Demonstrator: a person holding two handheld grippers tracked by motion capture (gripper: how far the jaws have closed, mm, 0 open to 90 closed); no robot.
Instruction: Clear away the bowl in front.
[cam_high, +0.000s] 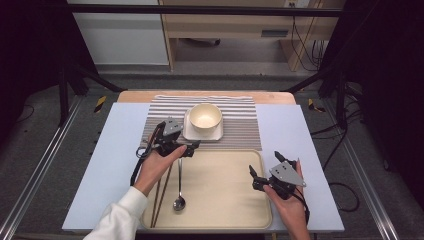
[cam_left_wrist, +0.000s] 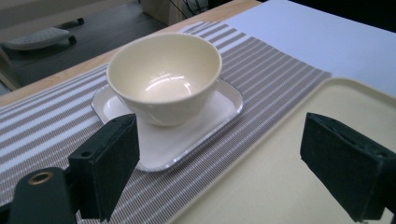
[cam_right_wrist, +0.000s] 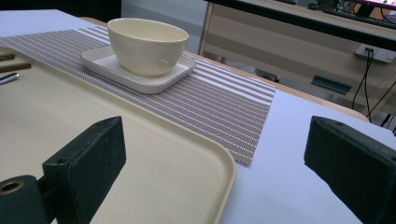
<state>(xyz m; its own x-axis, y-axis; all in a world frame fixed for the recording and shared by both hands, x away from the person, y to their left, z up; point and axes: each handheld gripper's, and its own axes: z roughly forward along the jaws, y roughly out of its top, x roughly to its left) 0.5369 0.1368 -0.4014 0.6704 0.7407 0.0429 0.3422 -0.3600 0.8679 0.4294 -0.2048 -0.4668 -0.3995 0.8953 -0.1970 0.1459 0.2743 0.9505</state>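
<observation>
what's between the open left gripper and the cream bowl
Nothing but the rim of the white square plate and striped placemat; the left gripper faces the cream bowl unobstructed, per the left gripper view.

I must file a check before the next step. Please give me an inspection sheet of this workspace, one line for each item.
Surface: pale blue table sheet, with a striped placemat and a beige tray on it.
Job's things: empty cream bowl upright on a small white plate; spoon and chopsticks lie on the tray's left side.
Clutter: nothing seen.
Grippers: left gripper open, near the plate; right gripper open above the tray's right edge; both hold nothing.
Cables: black cable trails from the left gripper; more on the floor at right.
Surroundings: wooden furniture behind the table, black frame poles.
</observation>
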